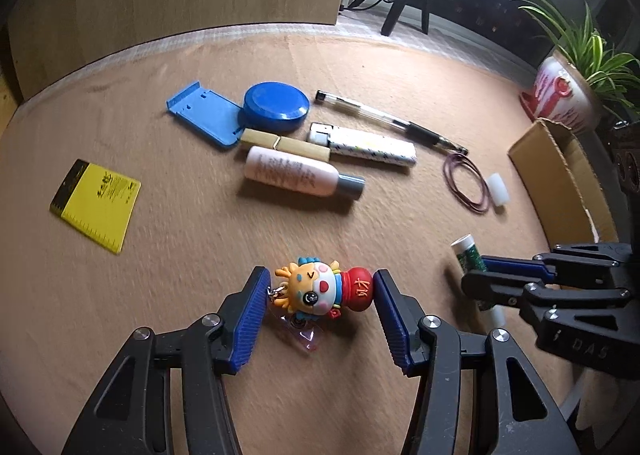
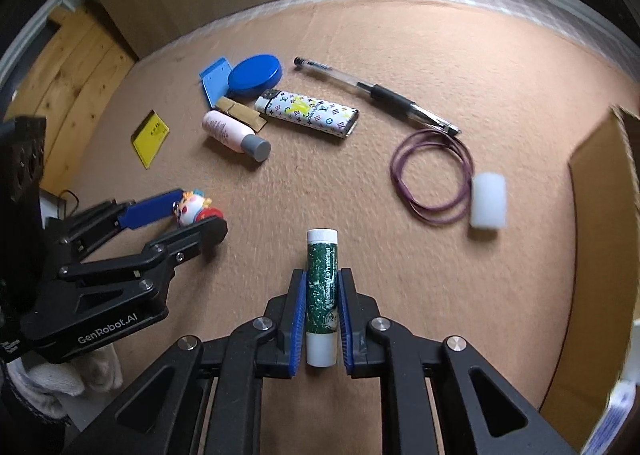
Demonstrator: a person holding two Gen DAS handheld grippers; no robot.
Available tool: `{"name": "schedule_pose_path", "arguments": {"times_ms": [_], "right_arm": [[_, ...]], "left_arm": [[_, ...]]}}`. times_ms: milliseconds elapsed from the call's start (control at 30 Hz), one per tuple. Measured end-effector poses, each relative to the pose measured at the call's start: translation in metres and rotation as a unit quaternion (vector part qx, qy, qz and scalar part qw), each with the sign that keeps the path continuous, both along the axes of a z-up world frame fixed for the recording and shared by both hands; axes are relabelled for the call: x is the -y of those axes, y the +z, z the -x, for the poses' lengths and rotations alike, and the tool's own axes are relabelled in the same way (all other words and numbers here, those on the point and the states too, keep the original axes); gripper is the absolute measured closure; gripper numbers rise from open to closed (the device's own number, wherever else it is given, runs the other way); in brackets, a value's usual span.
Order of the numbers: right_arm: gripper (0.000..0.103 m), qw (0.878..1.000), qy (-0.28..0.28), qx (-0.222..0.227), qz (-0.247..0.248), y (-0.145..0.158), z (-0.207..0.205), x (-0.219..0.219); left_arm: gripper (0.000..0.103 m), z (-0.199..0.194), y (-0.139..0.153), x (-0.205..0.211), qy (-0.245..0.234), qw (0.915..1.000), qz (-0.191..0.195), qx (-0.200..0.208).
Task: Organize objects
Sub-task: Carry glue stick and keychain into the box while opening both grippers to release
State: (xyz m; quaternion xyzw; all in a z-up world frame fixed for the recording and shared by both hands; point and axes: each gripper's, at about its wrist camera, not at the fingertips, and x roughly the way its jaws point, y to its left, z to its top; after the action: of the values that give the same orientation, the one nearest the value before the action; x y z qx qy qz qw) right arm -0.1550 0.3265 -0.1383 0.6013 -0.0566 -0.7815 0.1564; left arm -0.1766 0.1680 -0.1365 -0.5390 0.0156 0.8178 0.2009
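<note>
My left gripper [image 1: 318, 285] has its blue pads on either side of a colourful cartoon keychain figure [image 1: 324, 289], closed against its two ends on the felt. The figure and left gripper also show in the right wrist view [image 2: 196, 209]. My right gripper [image 2: 322, 283] is shut on a green lip balm tube [image 2: 321, 291] with white caps, held lengthwise between the pads. The tube shows in the left wrist view [image 1: 468, 255] with the right gripper [image 1: 476, 275] around it.
On the tan felt lie a pink bottle [image 1: 296, 175], patterned lighter [image 1: 372, 147], wooden clothespin [image 1: 284, 145], blue lid [image 1: 276, 105], blue plastic plate [image 1: 204, 115], pen [image 1: 392, 121], yellow card [image 1: 98, 203], purple cord loop [image 2: 432, 175], white cap [image 2: 488, 201]. A cardboard box [image 2: 600, 255] stands right; a potted plant [image 1: 568, 95] far right.
</note>
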Motion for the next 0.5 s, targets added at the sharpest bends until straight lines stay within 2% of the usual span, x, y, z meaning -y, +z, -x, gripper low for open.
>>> {"name": "schedule_pose_path", "arguments": {"times_ms": [267,500], "right_arm": [[0.089,0.998,-0.04,-0.05,0.012,0.041,-0.024,-0.034],[0.089,0.992,-0.088,-0.086,0.013,0.075,-0.046,-0.088]], "left_arm": [[0.05,-0.009,0.031,-0.018,-0.016,0.9992,-0.032,-0.02],[0.05,-0.016,0.063,-0.07,-0.064,0.9952,-0.055,-0.049]]}}
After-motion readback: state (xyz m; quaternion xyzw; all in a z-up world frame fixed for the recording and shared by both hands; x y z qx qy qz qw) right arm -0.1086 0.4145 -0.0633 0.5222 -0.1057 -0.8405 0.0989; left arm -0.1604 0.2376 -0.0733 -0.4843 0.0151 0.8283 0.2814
